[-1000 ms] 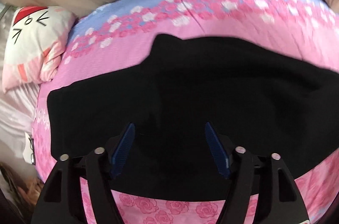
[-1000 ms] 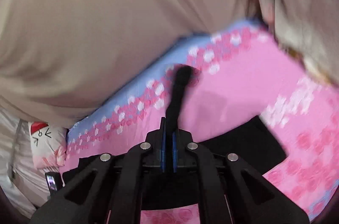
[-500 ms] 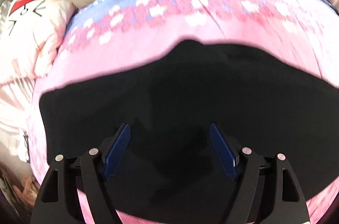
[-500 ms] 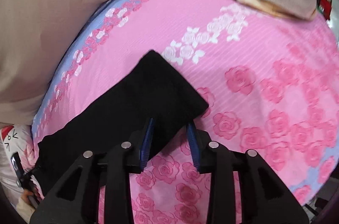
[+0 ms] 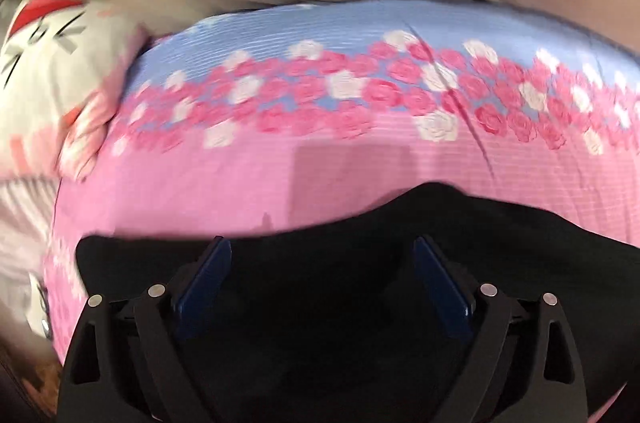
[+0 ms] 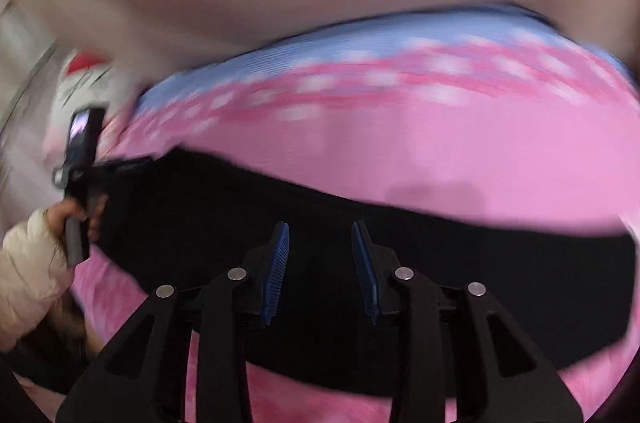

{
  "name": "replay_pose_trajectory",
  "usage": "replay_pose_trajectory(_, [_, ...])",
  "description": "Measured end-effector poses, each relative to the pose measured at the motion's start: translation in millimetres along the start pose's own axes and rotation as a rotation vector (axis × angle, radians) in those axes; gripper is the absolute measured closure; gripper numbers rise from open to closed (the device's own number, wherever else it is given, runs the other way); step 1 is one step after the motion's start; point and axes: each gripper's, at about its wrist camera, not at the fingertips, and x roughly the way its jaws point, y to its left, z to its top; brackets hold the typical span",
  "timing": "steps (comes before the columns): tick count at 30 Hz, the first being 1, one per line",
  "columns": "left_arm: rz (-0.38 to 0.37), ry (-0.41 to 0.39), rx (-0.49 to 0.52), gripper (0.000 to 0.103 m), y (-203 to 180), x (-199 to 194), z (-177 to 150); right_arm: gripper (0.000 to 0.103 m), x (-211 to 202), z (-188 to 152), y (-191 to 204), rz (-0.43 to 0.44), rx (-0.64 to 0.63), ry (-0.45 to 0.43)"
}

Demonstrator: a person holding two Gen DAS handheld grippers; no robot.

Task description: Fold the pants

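Both grippers' jaws apart (empty).

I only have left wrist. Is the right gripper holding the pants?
Observer: No. The right gripper is open above the pants, nothing between its fingers.
Operator: Can you see my left gripper from there?
Observer: Yes, the left gripper is at the far left end of the pants, in the person's hand.
Operator: Pants flat?
Observer: They lie as a long dark band across the bedsheet; blur hides any wrinkles.
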Motion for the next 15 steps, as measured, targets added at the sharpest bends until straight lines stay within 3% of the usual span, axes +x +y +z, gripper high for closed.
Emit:
replay_pose_trajectory(3, [0.023, 0.007, -0.069, 0.011, 32, -14, -22, 0.067, 87, 44, 81, 0.078, -0.229, 0.073])
replay_pose_trajectory(8, [0.152, 0.02, -0.044, 0.011, 80, -12, -61, 0.067, 194, 79, 147, 0.046, -0.383, 0.185])
replay_pose_trajectory(9, [0.18, 0.031, -0.021, 0.011, 87, -7, -67, 0.073, 205, 79, 152, 0.07, -0.397, 0.211])
replay_pose_trajectory(10, [0.209, 0.046, 0.003, 0.011, 93, 0, -73, 0.089, 213, 79, 159, 0.076, -0.421, 0.227])
replay_pose_trajectory(13, [0.309, 0.076, 0.078, 0.009, 112, 28, -85, 0.088, 232, 86, 175, -0.009, -0.514, 0.208])
replay_pose_trajectory(15, [0.288, 0.017, 0.083, 0.005, 124, 35, -85, 0.087, 242, 96, 169, 0.007, -0.457, 0.218])
